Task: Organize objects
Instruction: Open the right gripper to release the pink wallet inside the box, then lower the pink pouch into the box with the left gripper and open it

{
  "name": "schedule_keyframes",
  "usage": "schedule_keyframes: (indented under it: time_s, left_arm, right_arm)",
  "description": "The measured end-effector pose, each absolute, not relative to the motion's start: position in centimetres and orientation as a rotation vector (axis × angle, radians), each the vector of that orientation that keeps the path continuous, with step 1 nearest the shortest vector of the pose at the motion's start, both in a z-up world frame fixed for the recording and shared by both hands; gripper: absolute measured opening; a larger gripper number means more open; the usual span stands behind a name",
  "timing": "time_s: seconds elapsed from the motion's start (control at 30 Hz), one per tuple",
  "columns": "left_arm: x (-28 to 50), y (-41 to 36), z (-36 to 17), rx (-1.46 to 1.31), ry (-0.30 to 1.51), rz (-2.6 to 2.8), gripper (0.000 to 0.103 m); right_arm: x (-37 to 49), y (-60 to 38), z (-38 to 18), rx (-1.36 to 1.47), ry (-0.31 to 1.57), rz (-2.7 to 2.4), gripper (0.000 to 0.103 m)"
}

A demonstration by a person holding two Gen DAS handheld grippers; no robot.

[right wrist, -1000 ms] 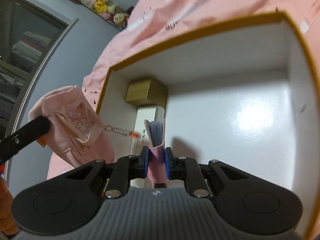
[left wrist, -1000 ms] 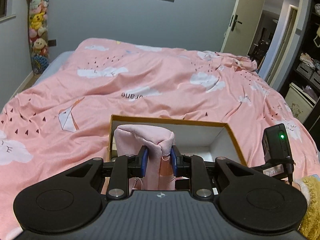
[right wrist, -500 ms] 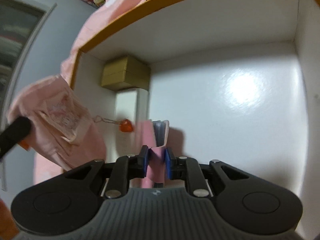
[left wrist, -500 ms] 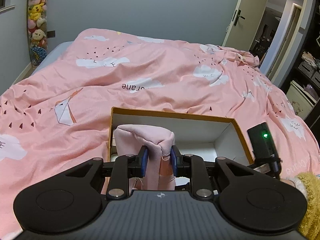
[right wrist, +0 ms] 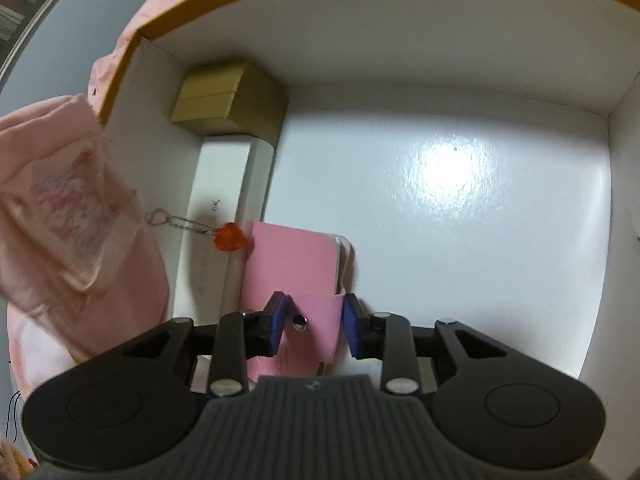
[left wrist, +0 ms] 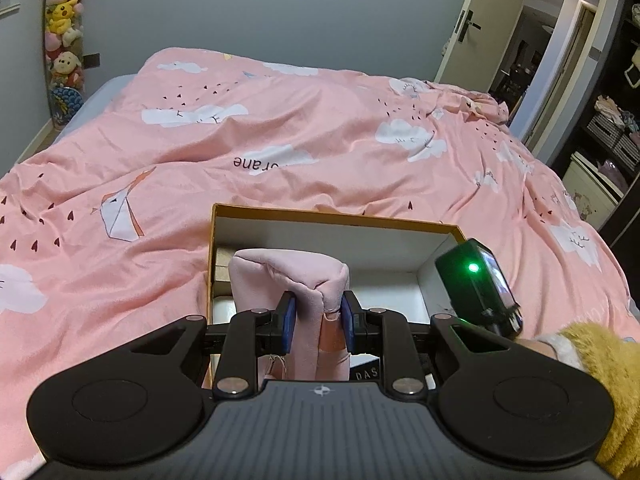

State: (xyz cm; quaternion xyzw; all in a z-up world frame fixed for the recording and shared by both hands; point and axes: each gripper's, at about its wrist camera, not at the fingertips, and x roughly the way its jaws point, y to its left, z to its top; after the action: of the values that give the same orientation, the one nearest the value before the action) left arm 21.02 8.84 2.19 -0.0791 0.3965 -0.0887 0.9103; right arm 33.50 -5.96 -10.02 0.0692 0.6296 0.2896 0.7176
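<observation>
An open box with an orange rim (left wrist: 340, 216) and white walls (right wrist: 400, 48) lies on the pink bed cover (left wrist: 280, 140). My left gripper (left wrist: 318, 316) is shut on a pink fabric pouch (left wrist: 288, 276) over the box's near left corner. The pouch (right wrist: 60, 208) carries a chain with an orange charm (right wrist: 230, 237). My right gripper (right wrist: 315, 318) is down inside the box with its jaws opening. A pink wallet (right wrist: 292, 264) lies flat on the box floor, its snap strap between the parted pads, which no longer press on it.
A white oblong box (right wrist: 224, 184) and a small tan box (right wrist: 224, 96) line the big box's left wall. The right gripper's camera unit (left wrist: 476, 280) and a yellow fuzzy sleeve (left wrist: 600, 360) show at right. Plush toys (left wrist: 64, 32) hang at left, a door (left wrist: 480, 20) at right.
My right gripper has sunk deeper into the box and its jaws have parted; the pink wallet has gone from upright to flat on the floor. The left gripper still holds the pouch in place.
</observation>
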Motion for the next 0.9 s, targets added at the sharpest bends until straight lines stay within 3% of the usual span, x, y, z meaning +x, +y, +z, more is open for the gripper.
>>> schedule_keyframes:
  time_s: [0.17, 0.6, 0.9]
  left_arm:
    - [21.1, 8.5, 2.2, -0.175, 0.832, -0.213, 0.027]
    - [23.9, 6.0, -1.2, -0.295, 0.92, -0.451, 0.027]
    - [26.0, 7.9, -5.9, -0.458, 1.084, -0.472, 0.026]
  right_arm:
    - [33.6, -7.2, -9.7, 0.161, 1.389, 0.627, 0.043]
    - [31.6, -13.9, -4.0, 0.203, 1.123, 0.582, 0.042]
    - [32.4, -13.2, -6.3, 0.256, 1.174, 0.574, 0.042]
